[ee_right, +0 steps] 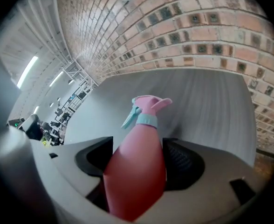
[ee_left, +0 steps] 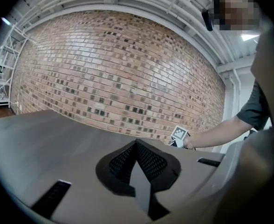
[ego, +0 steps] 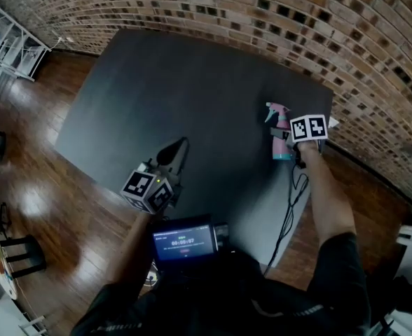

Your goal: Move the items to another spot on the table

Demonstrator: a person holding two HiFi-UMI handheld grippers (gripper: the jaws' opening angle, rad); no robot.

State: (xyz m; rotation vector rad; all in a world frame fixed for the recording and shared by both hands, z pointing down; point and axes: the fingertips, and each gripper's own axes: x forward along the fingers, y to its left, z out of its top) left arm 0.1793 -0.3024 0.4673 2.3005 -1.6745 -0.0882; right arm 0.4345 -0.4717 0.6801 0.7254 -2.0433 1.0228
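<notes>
So the right gripper [ego: 294,144] has the pink spray bottle [ego: 281,137] pinched around its body. In the right gripper view the bottle [ee_right: 137,171] fills the gap between both jaws, with the teal collar and pink trigger head sticking out past them. From the head view, the bottle is over the right side of the dark surface [ego: 178,82], near the edge closest to the brick wall [ego: 262,19], nozzle pointing left. Can't really tell if its base is touching the surface or not.

The left gripper [ego: 180,148] is near the front edge of the surface, well apart from the bottle. Its jaws are pressed together with nothing in them. A black cable [ego: 290,208] hangs down by the right arm.
</notes>
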